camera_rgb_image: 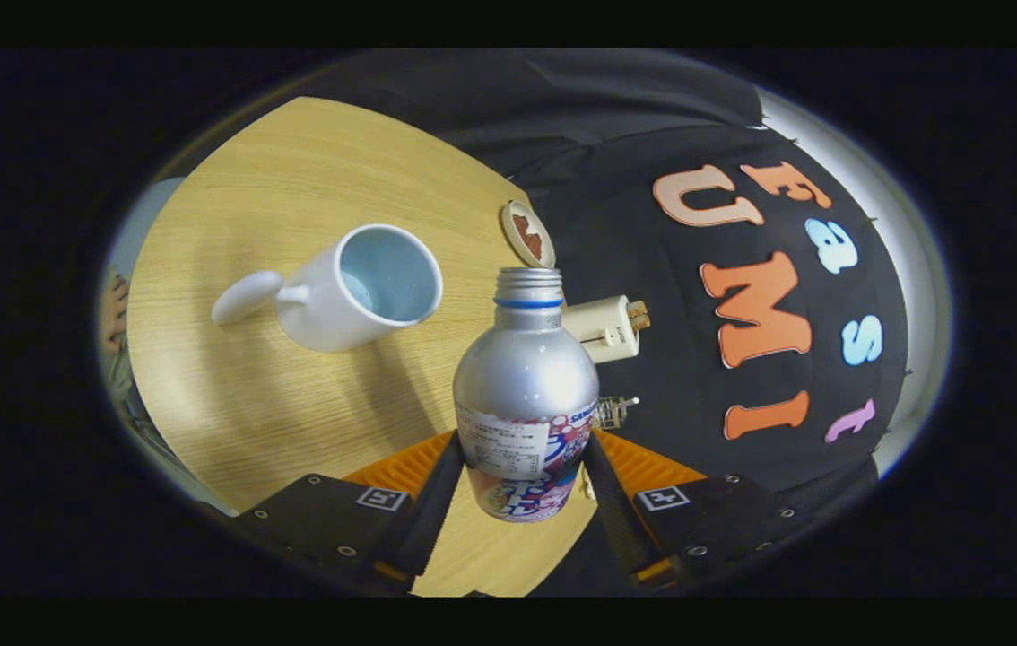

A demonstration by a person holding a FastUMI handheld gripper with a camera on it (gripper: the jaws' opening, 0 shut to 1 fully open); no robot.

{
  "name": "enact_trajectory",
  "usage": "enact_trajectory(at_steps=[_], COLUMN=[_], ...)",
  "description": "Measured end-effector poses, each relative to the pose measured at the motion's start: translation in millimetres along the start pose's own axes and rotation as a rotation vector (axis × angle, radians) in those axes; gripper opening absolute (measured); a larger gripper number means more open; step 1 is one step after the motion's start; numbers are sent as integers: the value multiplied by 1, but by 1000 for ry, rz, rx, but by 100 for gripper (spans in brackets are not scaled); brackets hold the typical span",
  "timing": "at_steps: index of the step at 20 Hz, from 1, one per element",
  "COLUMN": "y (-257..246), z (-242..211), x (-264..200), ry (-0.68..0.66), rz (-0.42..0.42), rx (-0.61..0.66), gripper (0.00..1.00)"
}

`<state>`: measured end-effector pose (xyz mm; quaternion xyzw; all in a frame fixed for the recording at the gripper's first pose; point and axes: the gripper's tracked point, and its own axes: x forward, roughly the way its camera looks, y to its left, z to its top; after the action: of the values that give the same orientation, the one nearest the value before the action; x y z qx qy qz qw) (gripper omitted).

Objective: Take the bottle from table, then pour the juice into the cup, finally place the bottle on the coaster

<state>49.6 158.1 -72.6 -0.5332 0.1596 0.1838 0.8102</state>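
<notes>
gripper view — your gripper (522, 467) is clamped on the bottle (526, 395), one finger pressing each side of its labelled lower body | bottle uncapped, silver neck pointing ahead | white cup (356, 296) lies beyond, off to the left on the wooden counter (230, 395) | coaster (527, 233) just past the bottle mouth — at the counter edge

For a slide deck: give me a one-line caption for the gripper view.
Tool shut on a silver bottle, lifted and tilted above the wooden table, with the white cup beyond.
</notes>
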Motion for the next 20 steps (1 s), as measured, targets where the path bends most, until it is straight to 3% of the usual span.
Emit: enact_trajectory(at_steps=[15,20], y=[5,13], z=[-19,-28], x=[17,34], ry=[-117,-134], rz=[43,47], rx=[729,871], gripper=[78,78])
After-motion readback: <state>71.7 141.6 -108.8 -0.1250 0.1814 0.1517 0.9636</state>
